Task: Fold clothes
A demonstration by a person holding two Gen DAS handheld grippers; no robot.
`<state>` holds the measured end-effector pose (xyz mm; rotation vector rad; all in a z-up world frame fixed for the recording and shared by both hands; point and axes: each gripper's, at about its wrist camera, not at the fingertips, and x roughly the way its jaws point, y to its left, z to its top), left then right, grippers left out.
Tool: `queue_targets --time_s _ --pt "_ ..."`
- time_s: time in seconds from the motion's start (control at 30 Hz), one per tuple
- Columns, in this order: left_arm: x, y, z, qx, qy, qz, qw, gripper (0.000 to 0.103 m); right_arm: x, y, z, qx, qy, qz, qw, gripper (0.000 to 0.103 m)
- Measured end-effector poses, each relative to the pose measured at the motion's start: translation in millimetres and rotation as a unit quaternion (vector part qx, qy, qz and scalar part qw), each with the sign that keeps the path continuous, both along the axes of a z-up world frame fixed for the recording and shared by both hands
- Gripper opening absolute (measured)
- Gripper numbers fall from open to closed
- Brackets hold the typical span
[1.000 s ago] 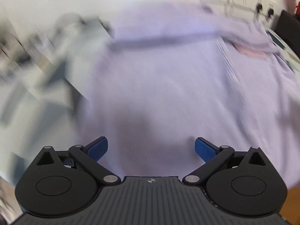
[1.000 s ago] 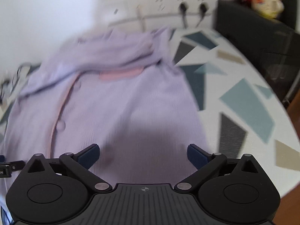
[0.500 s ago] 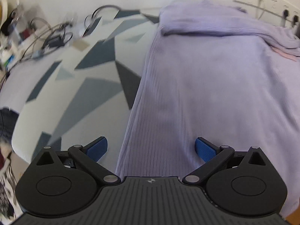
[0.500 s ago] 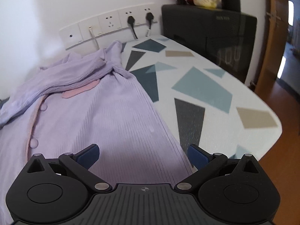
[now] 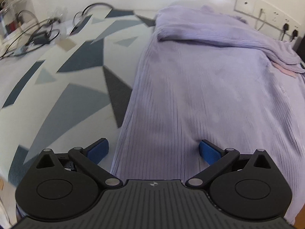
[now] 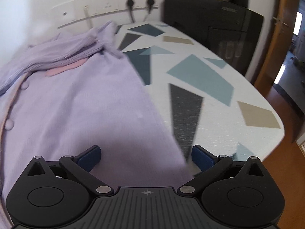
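Lilac ribbed shirt (image 5: 209, 87) lies flat on the patterned table (image 5: 63, 87), sleeves bunched at its far end. My left gripper (image 5: 154, 148) and right gripper (image 6: 146, 155) hover over its near hem, both spread wide and holding nothing.

left tongs (image 5: 154, 149): jaws wide apart | right tongs (image 6: 146, 155): jaws wide apart
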<state>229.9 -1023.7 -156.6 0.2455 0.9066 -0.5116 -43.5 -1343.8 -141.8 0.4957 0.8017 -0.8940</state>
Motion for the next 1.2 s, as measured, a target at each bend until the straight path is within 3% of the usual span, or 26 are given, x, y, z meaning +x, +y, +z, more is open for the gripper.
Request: queue_targets --time_s 0.13,0.17,0.23,0.27,0.3,0.33,0.37,0.4,0.47,0.6,0.9,0.93,0.97,1.0,1.07,1.1,1.13,1.17,1.2 --pt "3 2 0 -0.009 -0.005 -0.025 0.9996 0.101 17 10 5 -0.003 0.006 0.056 0.998 0.088" --pt "4 2 1 -0.012 -0.001 -0.026 0.9996 0.086 20 12 6 -0.007 0.006 0.067 0.998 0.083" --pt "-3 1 4 -0.015 -0.005 -0.033 0.9993 0.061 20 15 10 -0.006 -0.004 0.078 0.997 0.063" --pt "-6 0 6 -0.016 -0.008 -0.037 0.9992 0.06 18 15 12 -0.002 -0.013 0.079 0.997 0.063" --pt "-10 -1 8 -0.018 -0.01 -0.04 0.999 0.061 13 14 12 -0.002 -0.021 0.064 0.998 0.064" --pt "-9 0 7 -0.019 -0.006 -0.034 0.9992 0.07 7 12 12 -0.003 -0.029 0.049 0.998 0.078" --pt "-7 0 6 -0.019 0.003 -0.03 0.9994 0.095 2 9 10 0.0 -0.032 0.034 0.999 0.091" --pt "-2 0 2 -0.005 0.018 -0.023 0.9996 0.103 -3 5 8 0.002 -0.034 0.019 0.999 0.101" --pt "-2 2 1 0.002 0.011 -0.026 0.9996 0.103 -14 -2 5 0.007 -0.039 -0.01 0.999 0.101" --pt "-2 8 1 -0.002 0.004 -0.044 0.999 0.103 -20 -15 3 0.013 -0.02 -0.019 1.0 0.102" --pt "6 -8 4 0.002 0.01 -0.039 0.9992 0.102 1 -24 0 0.013 0.013 -0.018 1.0 0.102" --pt "7 -11 7 0.003 0.015 -0.048 0.9987 0.095 4 -21 1 0.017 0.01 0.004 1.0 0.102" --pt "7 -14 10 0.004 0.019 -0.057 0.9982 0.076 8 -18 2 0.021 0.006 0.026 0.999 0.102" --pt "3 -18 13 0.003 0.022 -0.072 0.9971 0.065 13 -9 3 0.021 0.005 0.057 0.998 0.1" --pt "-6 -24 18 0.001 0.032 -0.096 0.9948 0.027 25 11 6 0.005 0.016 0.11 0.994 0.09" --pt "-9 -25 18 -0.008 0.041 -0.097 0.9944 0.019 28 20 7 -0.005 0.019 0.13 0.991 0.067" --pt "-12 -26 18 -0.017 0.049 -0.098 0.9938 0.018 27 25 10 0.006 -0.001 0.141 0.99 0.046" --pt "-16 -27 18 -0.021 0.05 -0.092 0.9942 0.018 25 25 11 0.023 -0.021 0.138 0.99 0.037" --pt "-21 -27 19 -0.023 0.046 -0.088 0.9948 0.017 24 25 12 0.041 -0.041 0.134 0.989 0.019"
